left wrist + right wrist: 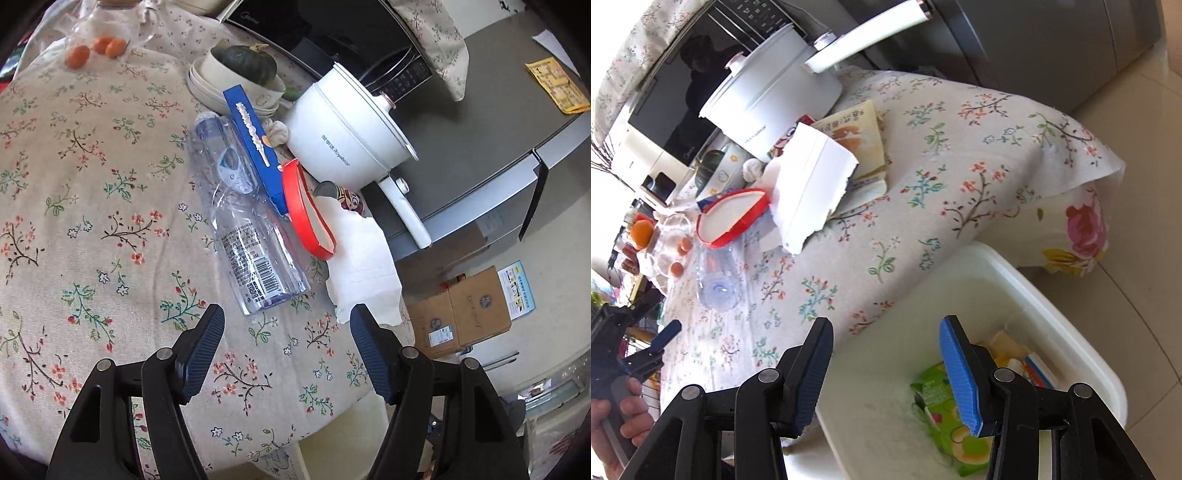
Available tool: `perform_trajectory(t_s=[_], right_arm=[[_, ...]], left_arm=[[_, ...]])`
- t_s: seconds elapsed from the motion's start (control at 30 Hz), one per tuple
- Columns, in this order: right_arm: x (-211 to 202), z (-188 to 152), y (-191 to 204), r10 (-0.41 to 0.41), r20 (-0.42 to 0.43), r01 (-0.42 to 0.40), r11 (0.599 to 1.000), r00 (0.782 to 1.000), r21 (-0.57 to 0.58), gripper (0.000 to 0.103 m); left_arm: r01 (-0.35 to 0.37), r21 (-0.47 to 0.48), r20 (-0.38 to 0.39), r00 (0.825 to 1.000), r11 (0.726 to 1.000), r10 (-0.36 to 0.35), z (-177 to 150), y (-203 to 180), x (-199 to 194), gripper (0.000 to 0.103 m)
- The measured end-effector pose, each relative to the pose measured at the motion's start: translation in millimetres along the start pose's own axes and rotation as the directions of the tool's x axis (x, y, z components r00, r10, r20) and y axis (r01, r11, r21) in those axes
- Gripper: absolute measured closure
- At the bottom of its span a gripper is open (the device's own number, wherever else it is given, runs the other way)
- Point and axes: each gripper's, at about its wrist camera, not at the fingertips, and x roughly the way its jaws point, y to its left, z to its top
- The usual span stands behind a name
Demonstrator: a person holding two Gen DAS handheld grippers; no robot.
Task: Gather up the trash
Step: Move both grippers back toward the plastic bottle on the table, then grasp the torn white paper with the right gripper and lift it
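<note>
A crushed clear plastic bottle [243, 221] lies on the floral tablecloth, just ahead of my open, empty left gripper [287, 317]. A blue box [255, 147], a red-rimmed lid [308, 214] and torn white paper [364, 266] lie beside the bottle. My right gripper [886, 332] is open and empty above a white bin [1071, 314] beside the table. The bin holds a green carton [945, 417] and other wrappers. The right wrist view also shows the bottle [716, 288], the lid [733, 216], the paper [812, 184] and a yellow packet [857, 136].
A white electric pot [343, 136] and a squash in stacked bowls [243, 66] stand behind the trash. A microwave [332, 37] stands further back. Small oranges [96, 50] and a glass jug are far left. A cardboard box [461, 310] sits on the floor.
</note>
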Motion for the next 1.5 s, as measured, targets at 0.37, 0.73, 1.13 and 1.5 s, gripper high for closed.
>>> perform_trajectory(t_s=[0.37,0.73,1.13,1.5], right_arm=[[12.7,2.8,25.0,0.022,-0.030,-0.023,1.000,0.999,-0.010,0.049],[42.9,82.1,34.5,0.042,-0.004,-0.042,0.995,0.999,-0.086,0.049],[118.6,138.0,37.3,0.041,-0.088,-0.057,0.981,0.995,-0.187,0.044],[114.6,128.4,59.3,0.208,-0.163,-0.230,0.965,0.964,-0.126,0.095]], left_arm=[[-0.079,-0.020,-0.003,0.997,0.997,0.079,33.3,-8.8,19.9,0.030],[-0.013,0.132,-0.031,0.999,0.991,0.018,28.5,-54.8,23.4,0.030],[-0.093,0.190,-0.021,0.995,0.977,0.098,22.9,-60.1,29.8,0.030],[-0.082,0.237,0.005,0.997,0.968,0.083,17.8,-76.4,27.9,0.030]])
